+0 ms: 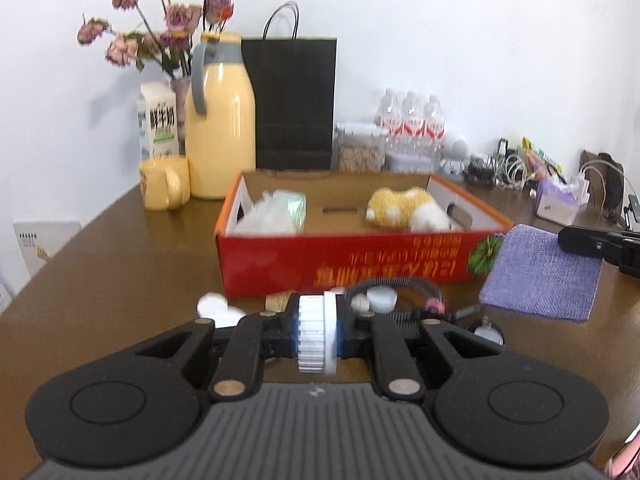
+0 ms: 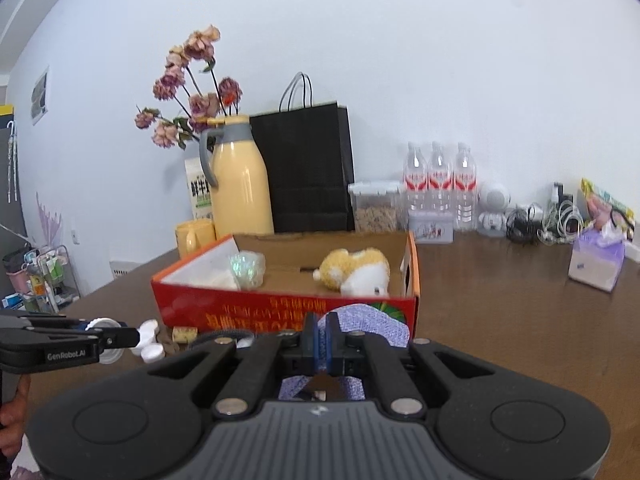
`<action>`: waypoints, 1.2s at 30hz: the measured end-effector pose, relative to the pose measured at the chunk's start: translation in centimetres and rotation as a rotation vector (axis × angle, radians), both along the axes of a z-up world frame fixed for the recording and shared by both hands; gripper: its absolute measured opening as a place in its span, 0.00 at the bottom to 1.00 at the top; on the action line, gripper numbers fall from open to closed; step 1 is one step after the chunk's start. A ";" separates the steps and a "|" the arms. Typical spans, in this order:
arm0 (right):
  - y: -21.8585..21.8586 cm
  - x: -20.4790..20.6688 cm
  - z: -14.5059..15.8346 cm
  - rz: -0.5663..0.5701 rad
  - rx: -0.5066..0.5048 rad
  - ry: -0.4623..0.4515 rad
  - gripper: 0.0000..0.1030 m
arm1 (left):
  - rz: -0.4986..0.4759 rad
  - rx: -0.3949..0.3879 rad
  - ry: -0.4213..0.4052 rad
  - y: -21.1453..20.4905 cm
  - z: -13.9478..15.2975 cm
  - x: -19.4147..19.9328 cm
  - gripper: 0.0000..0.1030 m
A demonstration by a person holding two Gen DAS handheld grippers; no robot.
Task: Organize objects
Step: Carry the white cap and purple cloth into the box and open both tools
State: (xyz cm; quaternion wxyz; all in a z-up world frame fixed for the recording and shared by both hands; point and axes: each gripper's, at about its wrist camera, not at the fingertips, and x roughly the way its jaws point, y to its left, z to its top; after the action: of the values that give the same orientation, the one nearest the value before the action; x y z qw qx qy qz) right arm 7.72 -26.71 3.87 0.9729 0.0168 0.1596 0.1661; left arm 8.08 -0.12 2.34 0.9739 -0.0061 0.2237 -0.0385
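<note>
The left gripper (image 1: 317,334) is clenched on a white ridged plastic cap (image 1: 316,332); the right gripper (image 2: 321,346) pinches a purple woven cloth (image 1: 540,274). Beyond stands one shallow red cardboard box (image 1: 348,266), holding one yellow-and-white plush toy (image 1: 406,208). Bare brown wooden table (image 2: 520,320) lies open to the right.

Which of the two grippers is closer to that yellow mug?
Left. The left gripper, shut on a white ribbed cap, is on the yellow mug's side of the red box. The right gripper, pinching a purple cloth, sits by the box's opposite end.
</note>
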 end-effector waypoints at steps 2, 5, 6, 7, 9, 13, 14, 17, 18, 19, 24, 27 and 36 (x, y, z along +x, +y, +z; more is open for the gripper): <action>0.1 0.2 0.9 0.003 0.001 -0.027 0.02 | -0.006 0.003 -0.025 -0.2 0.7 0.3 0.15; 0.4 0.9 2.2 0.005 0.003 -0.063 0.02 | -0.012 0.005 -0.060 -0.6 2.0 1.2 0.15; 0.5 1.2 2.6 0.006 0.004 -0.076 0.02 | -0.015 0.006 -0.071 -0.8 2.3 1.6 0.15; 0.7 1.6 3.1 0.008 0.006 -0.086 0.02 | -0.015 0.006 -0.080 -0.9 2.7 2.1 0.15; 1.2 2.4 3.9 0.014 0.008 -0.104 0.02 | -0.022 0.008 -0.101 -1.3 3.4 2.9 0.15; 2.4 4.8 5.4 0.023 0.012 -0.132 0.02 | -0.019 0.009 -0.139 -2.1 4.7 5.2 0.15; 2.9 5.6 5.6 0.024 0.012 -0.133 0.02 | -0.015 0.006 -0.145 -2.2 4.9 5.9 0.15; 4.2 8.1 5.9 0.028 0.011 -0.128 0.02 | 0.005 -0.005 -0.158 -2.4 5.4 8.0 0.15; 4.6 8.9 5.8 0.027 0.010 -0.124 0.02 | 0.012 -0.010 -0.158 -2.4 5.5 8.8 0.15; 5.0 10.0 5.6 0.025 0.008 -0.118 0.02 | 0.020 -0.015 -0.156 -2.3 5.5 9.6 0.15; 6.6 14.4 3.8 0.022 0.026 -0.096 0.02 | 0.072 -0.033 -0.136 -2.4 4.7 13.9 0.15; 7.1 16.9 1.9 0.008 0.040 -0.072 0.02 | 0.120 -0.031 -0.136 -2.3 3.6 16.0 0.15; 7.7 19.1 -1.6 -0.018 -0.028 0.009 0.02 | 0.132 0.036 -0.045 -2.3 0.5 18.6 0.16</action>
State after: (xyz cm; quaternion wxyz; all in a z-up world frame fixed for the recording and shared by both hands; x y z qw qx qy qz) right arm 26.79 -19.01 2.24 0.9738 0.0053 0.1664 0.1550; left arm 26.66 -2.45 2.85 0.9790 -0.0026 0.2017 0.0299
